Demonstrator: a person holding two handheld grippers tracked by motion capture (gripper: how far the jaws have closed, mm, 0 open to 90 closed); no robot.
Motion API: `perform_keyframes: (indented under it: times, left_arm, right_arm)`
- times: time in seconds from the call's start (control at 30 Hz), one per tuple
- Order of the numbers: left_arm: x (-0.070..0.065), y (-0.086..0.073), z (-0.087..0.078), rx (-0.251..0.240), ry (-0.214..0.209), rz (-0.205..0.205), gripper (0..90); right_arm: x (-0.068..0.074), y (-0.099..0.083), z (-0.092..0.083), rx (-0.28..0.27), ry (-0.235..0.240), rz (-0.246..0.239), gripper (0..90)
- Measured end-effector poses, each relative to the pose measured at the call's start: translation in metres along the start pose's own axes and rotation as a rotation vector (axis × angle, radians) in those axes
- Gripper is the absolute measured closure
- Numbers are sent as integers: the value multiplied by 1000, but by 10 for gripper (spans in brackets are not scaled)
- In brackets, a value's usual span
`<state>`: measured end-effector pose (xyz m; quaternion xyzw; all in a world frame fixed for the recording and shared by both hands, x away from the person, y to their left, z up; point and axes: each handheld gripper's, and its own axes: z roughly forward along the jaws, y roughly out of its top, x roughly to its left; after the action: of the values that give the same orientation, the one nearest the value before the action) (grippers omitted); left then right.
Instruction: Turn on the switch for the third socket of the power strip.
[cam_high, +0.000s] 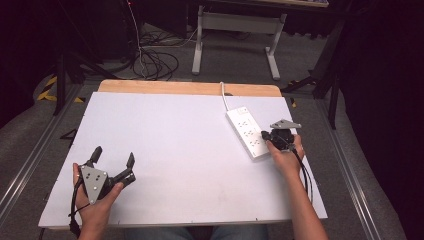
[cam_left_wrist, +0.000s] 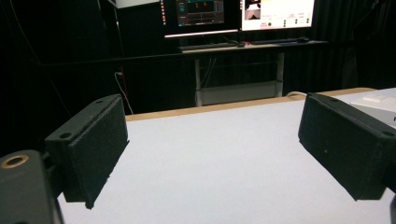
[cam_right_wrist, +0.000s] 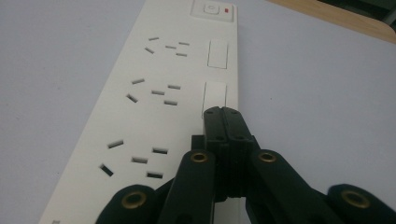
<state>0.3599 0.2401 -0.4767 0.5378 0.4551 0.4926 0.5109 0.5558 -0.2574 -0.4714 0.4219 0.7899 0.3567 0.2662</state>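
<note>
Step in hand: right gripper (cam_right_wrist: 223, 114), jaws closed together, tip pressing a rocker switch (cam_right_wrist: 214, 99) on the power strip (cam_high: 248, 132), far right
Left gripper (cam_high: 114, 159): jaws wide apart, empty, near left
Next move: probably lift off, check switch

Power strip (cam_right_wrist: 154, 121) cut off below; its cord's (cam_high: 223, 95) far end hidden.

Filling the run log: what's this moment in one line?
left gripper open, idle | right gripper shut, tips on power strip rocker switch | white table
</note>
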Motion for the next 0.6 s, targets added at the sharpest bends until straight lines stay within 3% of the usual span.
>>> perform_keyframes:
  times: [0.6]
  left_arm:
    - [0,0,0,2,1,-2,88]
  right_arm:
    - [0,0,0,-5,-6,0,900]
